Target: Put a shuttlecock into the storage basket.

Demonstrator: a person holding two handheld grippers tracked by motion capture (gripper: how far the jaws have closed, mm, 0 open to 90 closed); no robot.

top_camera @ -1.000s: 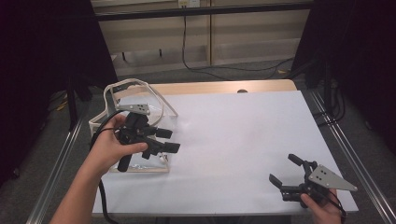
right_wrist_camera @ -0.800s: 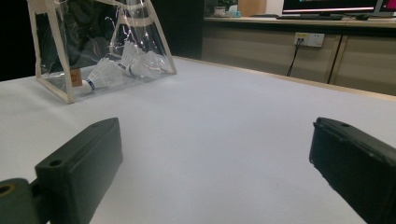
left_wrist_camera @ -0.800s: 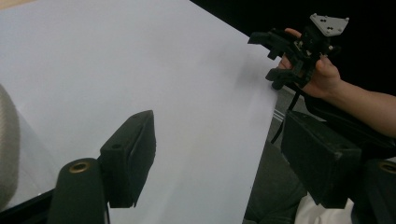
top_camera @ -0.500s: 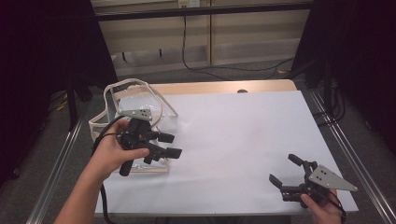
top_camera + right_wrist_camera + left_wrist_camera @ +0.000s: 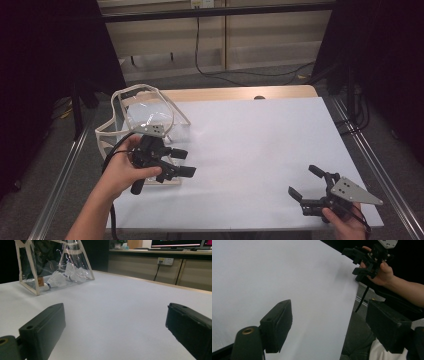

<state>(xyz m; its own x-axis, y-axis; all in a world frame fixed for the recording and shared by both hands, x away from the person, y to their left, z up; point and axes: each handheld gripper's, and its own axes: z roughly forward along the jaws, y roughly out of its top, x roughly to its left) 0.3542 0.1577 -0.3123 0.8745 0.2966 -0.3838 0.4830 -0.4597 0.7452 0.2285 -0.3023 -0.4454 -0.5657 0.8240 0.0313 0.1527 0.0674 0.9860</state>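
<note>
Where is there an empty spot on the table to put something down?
The white table is bare through the whole middle, from the clear bag at the far left across to the right edge, and forward to the right hand-held gripper at the near right corner. It is crowded only at the left, where the left hand-held gripper hangs by the bag with its shuttlecocks.

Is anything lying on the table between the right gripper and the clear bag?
Nothing: in the right gripper view, bare white table stretches from the right gripper to the clear bag.
</note>
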